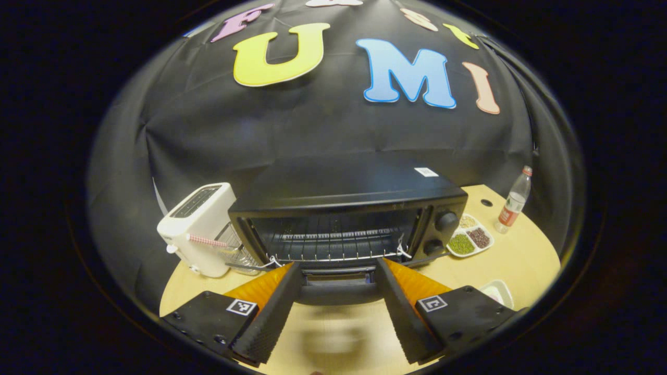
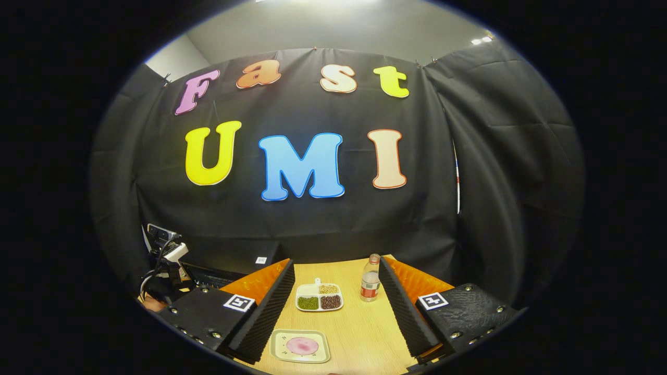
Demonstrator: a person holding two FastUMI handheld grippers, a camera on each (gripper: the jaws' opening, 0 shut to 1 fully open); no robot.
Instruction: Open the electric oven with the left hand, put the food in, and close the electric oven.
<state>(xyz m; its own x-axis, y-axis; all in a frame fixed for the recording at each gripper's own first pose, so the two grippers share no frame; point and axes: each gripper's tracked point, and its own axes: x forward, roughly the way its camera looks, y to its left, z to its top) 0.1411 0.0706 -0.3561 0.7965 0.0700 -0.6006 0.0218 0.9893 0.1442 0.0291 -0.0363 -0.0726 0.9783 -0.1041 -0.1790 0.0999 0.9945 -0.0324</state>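
Black electric oven (image 1: 348, 219), door down

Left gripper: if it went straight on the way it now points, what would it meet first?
Most likely the oven's open door, hanging between the open left gripper fingers, with the wire rack and the oven cavity behind it. Depth is unclear, so it might pass just over the door's edge.

Straight ahead of the left claw (image 1: 337, 312), whose fingers stand wide apart, the black electric oven (image 1: 349, 208) gapes open above its lowered, blurred door (image 1: 338, 284), with bare pale wooden bench (image 1: 521, 260) to its right. A white toaster (image 1: 195, 229) crowds the oven's left; a white three-part dish of beans (image 1: 469, 240) and clear plastic bottle (image 1: 513, 200) flank its right. Ahead of the open right claw (image 2: 336, 312), a white plate of pink food (image 2: 300, 346) lies between the fingers.
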